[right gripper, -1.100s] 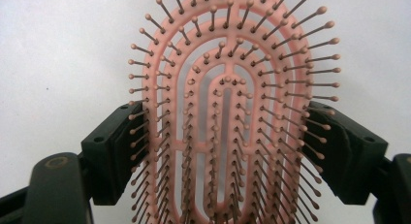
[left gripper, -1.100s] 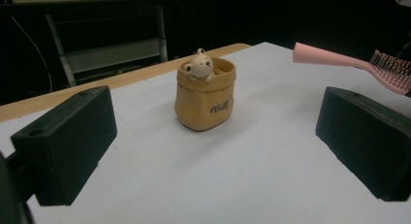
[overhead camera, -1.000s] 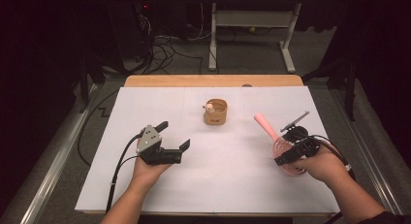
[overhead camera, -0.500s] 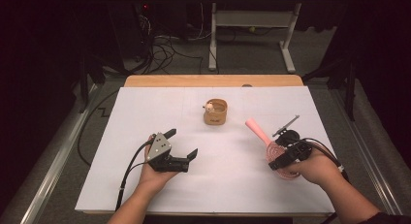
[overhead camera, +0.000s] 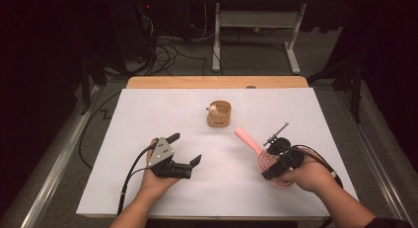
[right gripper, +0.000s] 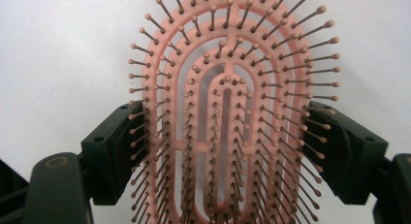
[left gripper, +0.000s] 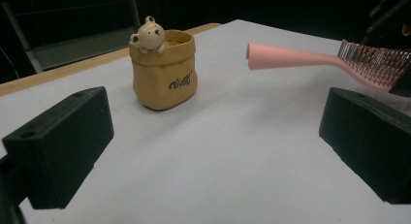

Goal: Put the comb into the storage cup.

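A pink hairbrush is gripped at its bristled head by my right gripper, low over the white sheet at the right, handle pointing up-left toward the middle. In the right gripper view the two jaws press on either side of the brush head, bristles facing the camera. A tan pot with a small bear on its rim stands upright at the centre back. My left gripper is held left of centre, open and with nothing between its jaws. In its own view, the left gripper faces the pot and the brush handle.
The white sheet covers the table, with a strip of bare wood along the far edge. A thin dark rod sticks up from the right gripper. Cables and a white desk frame are on the floor beyond.
My right hand has carried the brush leftward and a little nearer the person. The left gripper has shifted slightly to the right.
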The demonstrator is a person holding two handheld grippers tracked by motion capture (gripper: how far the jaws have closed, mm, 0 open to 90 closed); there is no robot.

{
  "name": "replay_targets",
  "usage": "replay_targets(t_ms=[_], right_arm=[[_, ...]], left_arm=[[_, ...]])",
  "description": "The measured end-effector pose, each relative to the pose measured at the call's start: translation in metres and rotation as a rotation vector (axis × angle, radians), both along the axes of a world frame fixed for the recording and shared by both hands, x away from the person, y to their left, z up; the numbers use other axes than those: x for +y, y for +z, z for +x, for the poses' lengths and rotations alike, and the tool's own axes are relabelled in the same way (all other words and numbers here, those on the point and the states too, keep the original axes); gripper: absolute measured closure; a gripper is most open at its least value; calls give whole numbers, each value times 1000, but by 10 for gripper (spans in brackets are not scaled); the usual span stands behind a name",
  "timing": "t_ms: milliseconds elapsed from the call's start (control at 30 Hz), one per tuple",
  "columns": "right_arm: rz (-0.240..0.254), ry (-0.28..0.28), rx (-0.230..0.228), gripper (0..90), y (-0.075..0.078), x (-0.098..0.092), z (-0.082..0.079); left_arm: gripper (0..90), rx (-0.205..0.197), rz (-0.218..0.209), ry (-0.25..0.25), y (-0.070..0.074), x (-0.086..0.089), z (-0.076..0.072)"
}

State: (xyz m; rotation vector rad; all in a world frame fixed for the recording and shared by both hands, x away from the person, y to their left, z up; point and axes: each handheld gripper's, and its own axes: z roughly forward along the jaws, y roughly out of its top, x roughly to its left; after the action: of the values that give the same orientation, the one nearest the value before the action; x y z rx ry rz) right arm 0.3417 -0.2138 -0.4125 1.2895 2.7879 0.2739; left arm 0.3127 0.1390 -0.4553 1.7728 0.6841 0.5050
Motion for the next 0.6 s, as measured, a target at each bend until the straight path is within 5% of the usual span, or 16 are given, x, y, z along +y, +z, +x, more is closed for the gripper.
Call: replay_targets(t_ms=[600], right_arm=[[-4,96,-1,207,-8,30,-2]], left_arm=[[0,0,-18,1,-2,5,-2]])
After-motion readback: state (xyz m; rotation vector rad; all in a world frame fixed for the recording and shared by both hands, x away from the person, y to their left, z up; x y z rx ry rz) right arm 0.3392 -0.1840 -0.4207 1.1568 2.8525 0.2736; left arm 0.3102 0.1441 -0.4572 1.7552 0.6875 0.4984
